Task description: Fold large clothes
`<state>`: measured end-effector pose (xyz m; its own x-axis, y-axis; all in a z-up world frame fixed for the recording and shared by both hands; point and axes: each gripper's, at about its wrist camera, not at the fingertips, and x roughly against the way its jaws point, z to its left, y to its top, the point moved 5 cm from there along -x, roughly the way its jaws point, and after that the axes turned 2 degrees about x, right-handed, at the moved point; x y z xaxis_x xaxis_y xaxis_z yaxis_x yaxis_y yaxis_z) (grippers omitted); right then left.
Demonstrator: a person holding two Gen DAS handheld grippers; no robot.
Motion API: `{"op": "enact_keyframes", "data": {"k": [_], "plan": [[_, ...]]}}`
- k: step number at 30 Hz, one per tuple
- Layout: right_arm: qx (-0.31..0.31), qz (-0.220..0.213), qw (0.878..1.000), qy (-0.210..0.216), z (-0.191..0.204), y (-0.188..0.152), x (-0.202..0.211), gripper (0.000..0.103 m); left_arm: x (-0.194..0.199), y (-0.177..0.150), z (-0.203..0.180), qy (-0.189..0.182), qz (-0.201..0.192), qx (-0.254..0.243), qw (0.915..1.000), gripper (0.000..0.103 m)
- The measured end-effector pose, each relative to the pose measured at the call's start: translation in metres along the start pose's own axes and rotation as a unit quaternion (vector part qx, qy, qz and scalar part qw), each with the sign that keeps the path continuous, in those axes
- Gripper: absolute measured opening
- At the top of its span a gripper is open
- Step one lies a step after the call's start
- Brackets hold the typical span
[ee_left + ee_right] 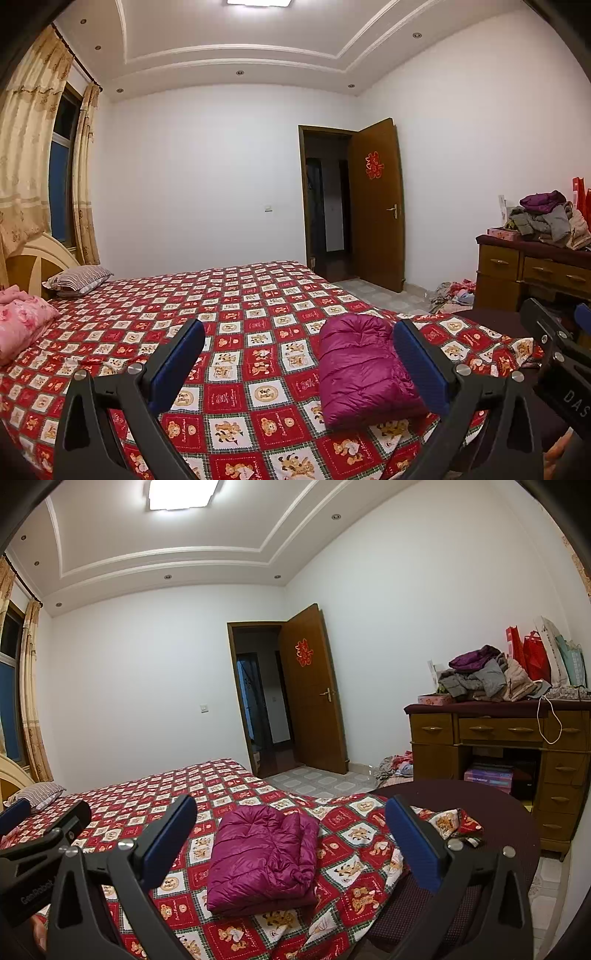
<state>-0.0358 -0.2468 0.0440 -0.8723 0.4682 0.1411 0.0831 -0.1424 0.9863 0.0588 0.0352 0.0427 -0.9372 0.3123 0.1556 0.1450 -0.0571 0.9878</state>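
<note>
**Magenta jacket folded on the bed, both grippers off it**

Magenta quilted puffer jacket [264, 860] lies folded into a compact rectangle on the red checked bedsheet [236, 314], near the foot corner of the bed. Nothing is touching it.

Left gripper [299, 354]: jaws spread wide, blue pads [177, 365] empty, held above the sheet. In its own view the jacket sits toward the right jaw, which overlaps the jacket's edge; contact can't be judged from there.

Right gripper [291, 830]: jaws also spread wide, nothing between the pads. The jacket shows in the gap between them, lower down on the bed, clear of both fingers [415, 843].

Each gripper body shows at the edge of the other's camera, so they are side by side, left one to the left.

Around the room: striped pillow [79, 278] at the headboard end, pink bedding [20, 325] bunched at the left edge. Wooden dresser [495, 734] against the right wall with a heap of unfolded clothes [480, 679] on top, red gift bags [528, 657] behind the heap. More clothes on the floor [397, 766] beside the dresser. Door [314, 690] stands open.
</note>
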Motion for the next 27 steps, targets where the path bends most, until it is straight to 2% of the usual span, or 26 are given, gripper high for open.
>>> {"op": "enact_keyframes", "data": {"k": [15,22,27], "plan": [[0.0,0.003,1.0,0.001,0.001,0.003,-0.003,0.103,-0.005,-0.002,0.004,0.02,-0.003,-0.007,0.9998,0.102],[0.001,0.005,1.0,-0.001,0.001,0.003,-0.006,0.103,-0.019,-0.009,0.006,0.02,0.032,-0.002,0.9993,0.102],[0.001,0.005,1.0,0.0,0.001,0.003,-0.007,0.103,-0.019,-0.011,0.005,0.016,0.035,-0.005,0.9993,0.102]]}}
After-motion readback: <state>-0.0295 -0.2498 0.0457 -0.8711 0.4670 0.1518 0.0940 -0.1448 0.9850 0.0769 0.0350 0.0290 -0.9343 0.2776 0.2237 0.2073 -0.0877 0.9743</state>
